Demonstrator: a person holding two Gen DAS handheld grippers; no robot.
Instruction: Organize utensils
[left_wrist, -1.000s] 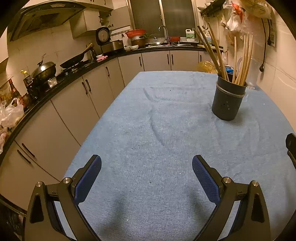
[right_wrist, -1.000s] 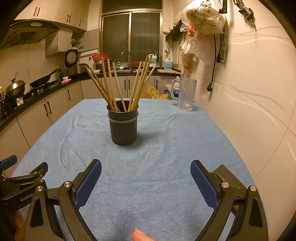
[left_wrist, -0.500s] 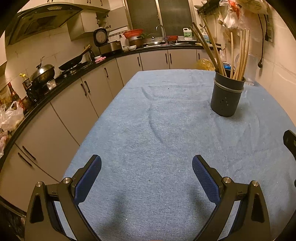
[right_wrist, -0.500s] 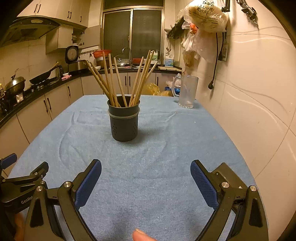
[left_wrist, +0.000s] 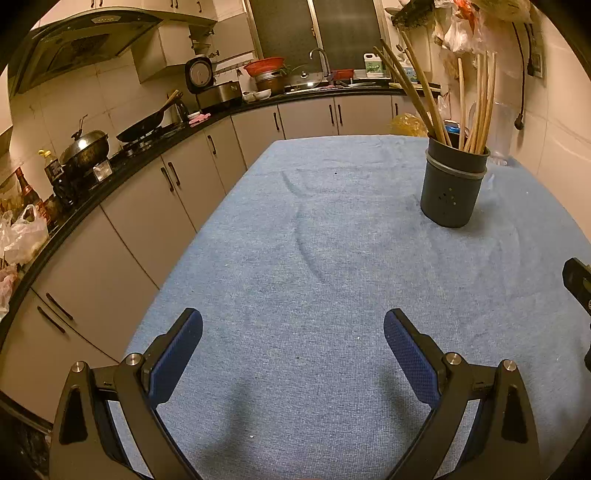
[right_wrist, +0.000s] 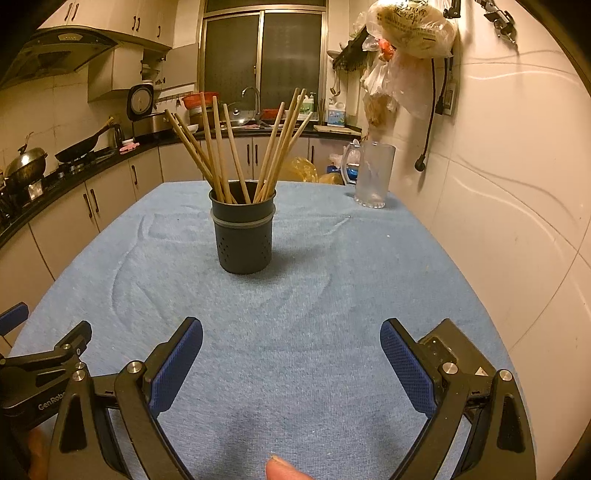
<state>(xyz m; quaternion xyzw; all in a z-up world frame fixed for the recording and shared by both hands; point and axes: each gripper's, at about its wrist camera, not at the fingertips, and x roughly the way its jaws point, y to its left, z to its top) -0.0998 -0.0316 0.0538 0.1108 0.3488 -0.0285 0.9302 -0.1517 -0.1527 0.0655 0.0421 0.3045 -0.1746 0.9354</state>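
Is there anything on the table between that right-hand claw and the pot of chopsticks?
Nothing: in the right wrist view only bare blue cloth stretches from the open right gripper to the dark holder of chopsticks.

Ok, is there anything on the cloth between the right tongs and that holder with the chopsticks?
Nothing visible. Between the open right tongs and the dark holder of chopsticks lies only bare blue cloth. The glass pitcher stands farther back to the right, off that line.
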